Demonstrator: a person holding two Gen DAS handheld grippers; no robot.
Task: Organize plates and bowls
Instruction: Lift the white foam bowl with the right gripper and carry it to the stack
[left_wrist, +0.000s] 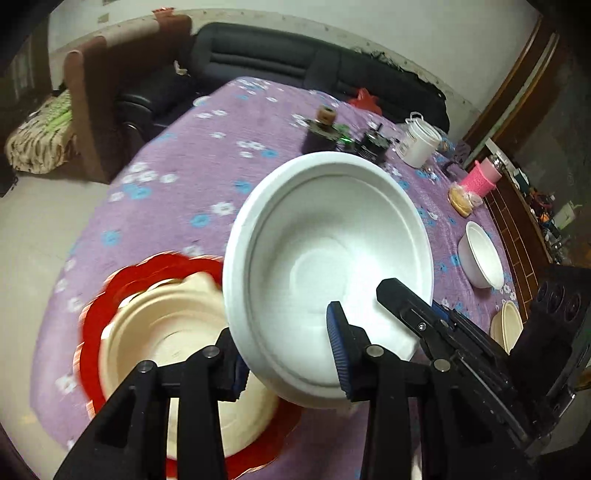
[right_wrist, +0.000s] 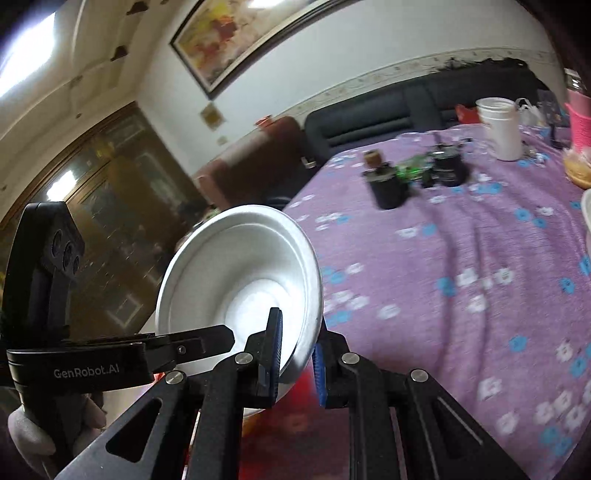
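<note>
A large white bowl (left_wrist: 325, 254) is held tilted above the purple table by both grippers. My left gripper (left_wrist: 288, 354) is shut on its near rim, one finger (left_wrist: 338, 343) inside. My right gripper (right_wrist: 297, 356) is shut on the same bowl's (right_wrist: 236, 273) rim; in the left wrist view it comes in from the right (left_wrist: 406, 306). Below left, a cream bowl (left_wrist: 159, 332) sits on a red scalloped plate (left_wrist: 96, 325). Another white bowl (left_wrist: 480, 254) and a cream bowl (left_wrist: 508, 325) rest at the right.
The purple flowered tablecloth (left_wrist: 177, 206) covers the table. At the far side stand small black devices (left_wrist: 328, 133), a white tub (left_wrist: 421, 140), a pink cup (left_wrist: 480, 177) and a bagged bun (left_wrist: 461, 195). A dark sofa (left_wrist: 280, 55) lies behind.
</note>
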